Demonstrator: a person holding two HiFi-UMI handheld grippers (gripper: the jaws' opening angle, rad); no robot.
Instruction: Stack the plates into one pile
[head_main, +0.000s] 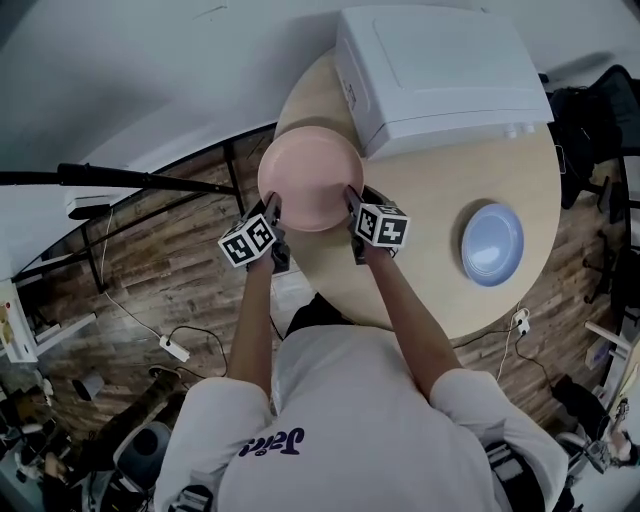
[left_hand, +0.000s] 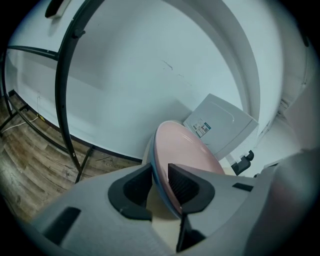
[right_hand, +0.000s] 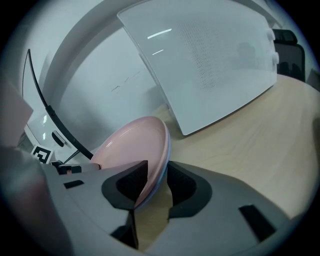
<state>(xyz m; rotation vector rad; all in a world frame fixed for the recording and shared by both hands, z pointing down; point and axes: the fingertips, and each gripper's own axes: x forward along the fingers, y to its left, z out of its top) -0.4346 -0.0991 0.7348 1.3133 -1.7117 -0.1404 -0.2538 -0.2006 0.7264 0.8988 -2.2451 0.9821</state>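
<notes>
A pink plate (head_main: 310, 178) lies at the left edge of the round wooden table (head_main: 440, 190). A thin blue edge shows under its rim in both gripper views. My left gripper (head_main: 272, 205) is at the plate's left rim and my right gripper (head_main: 352, 195) at its right rim. In the left gripper view the rim (left_hand: 185, 150) runs between the pads of the left gripper (left_hand: 160, 182), which press on it. In the right gripper view the right gripper (right_hand: 157, 182) clamps the plate's (right_hand: 135, 145) edge the same way. A blue plate (head_main: 492, 243) lies alone on the table's right side.
A large white box (head_main: 440, 70) stands on the far part of the table, just behind the pink plate. A black rail (head_main: 150, 180) and cables lie over the wooden floor at left. An office chair (head_main: 600, 110) stands at far right.
</notes>
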